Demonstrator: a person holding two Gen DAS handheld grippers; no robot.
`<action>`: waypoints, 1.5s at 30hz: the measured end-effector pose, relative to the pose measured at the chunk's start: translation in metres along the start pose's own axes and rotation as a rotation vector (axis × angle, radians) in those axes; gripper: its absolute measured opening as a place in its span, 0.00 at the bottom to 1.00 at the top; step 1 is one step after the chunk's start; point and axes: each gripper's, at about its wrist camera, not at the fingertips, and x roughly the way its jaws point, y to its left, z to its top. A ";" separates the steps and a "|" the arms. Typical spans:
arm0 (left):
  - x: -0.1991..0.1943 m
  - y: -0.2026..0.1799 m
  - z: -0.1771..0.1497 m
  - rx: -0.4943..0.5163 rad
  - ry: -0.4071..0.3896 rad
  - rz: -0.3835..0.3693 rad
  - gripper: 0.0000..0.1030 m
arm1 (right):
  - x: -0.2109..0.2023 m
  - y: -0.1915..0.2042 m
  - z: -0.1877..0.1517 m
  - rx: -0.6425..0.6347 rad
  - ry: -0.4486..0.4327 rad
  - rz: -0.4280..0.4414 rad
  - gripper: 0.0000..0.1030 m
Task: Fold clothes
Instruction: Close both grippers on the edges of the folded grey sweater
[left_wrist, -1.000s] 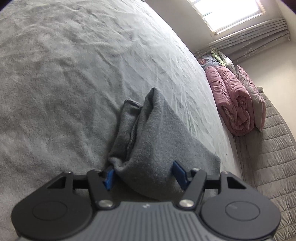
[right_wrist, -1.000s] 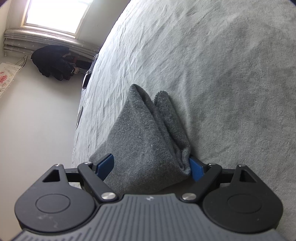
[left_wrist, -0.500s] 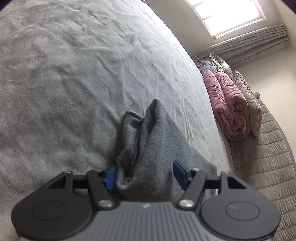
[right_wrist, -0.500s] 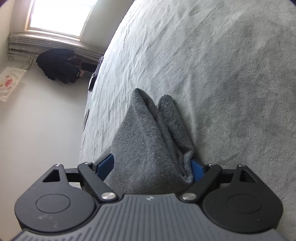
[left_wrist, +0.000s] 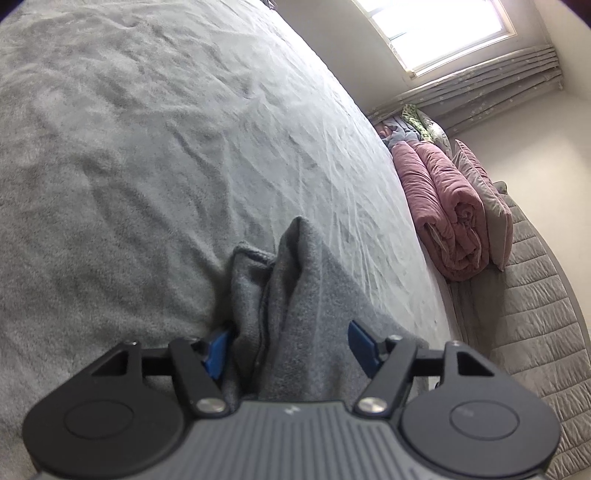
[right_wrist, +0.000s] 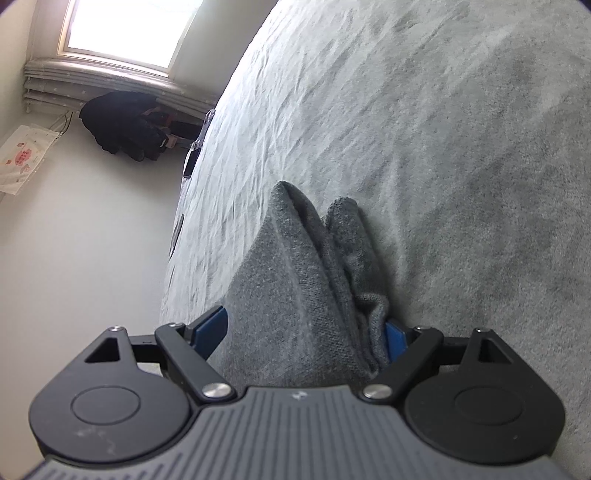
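A grey knit garment (left_wrist: 295, 295) lies bunched and folded on the grey bed cover (left_wrist: 129, 166), rising to a peak ahead of me. My left gripper (left_wrist: 291, 349) is open, its blue pads (left_wrist: 218, 350) standing on either side of the garment's near end, which reaches back to the gripper body. In the right wrist view the same garment (right_wrist: 295, 295) fills the gap of my right gripper (right_wrist: 303, 334), also open; its right pad (right_wrist: 395, 341) touches the folded edge. The garment's underside is hidden.
A rolled pink quilt (left_wrist: 447, 218) and pillows lie along a quilted grey mattress (left_wrist: 528, 314) at the right. A window (left_wrist: 436, 29) with curtains is beyond. In the right wrist view, dark clothing (right_wrist: 125, 125) sits by the far wall under a window (right_wrist: 122, 33).
Both grippers have pushed forward over the garment: its near edge, earlier visible between the fingers, now reaches the gripper bodies. The jaws stay equally wide.
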 end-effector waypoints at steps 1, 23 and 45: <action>0.001 -0.002 0.000 0.013 0.001 0.003 0.66 | -0.001 -0.001 0.001 -0.002 0.001 0.001 0.85; 0.008 -0.021 -0.005 0.143 -0.016 0.070 0.65 | 0.006 0.000 0.007 -0.088 0.016 0.015 0.85; 0.012 -0.044 -0.015 0.287 -0.055 0.198 0.66 | 0.082 0.039 0.017 -0.179 -0.030 -0.018 0.83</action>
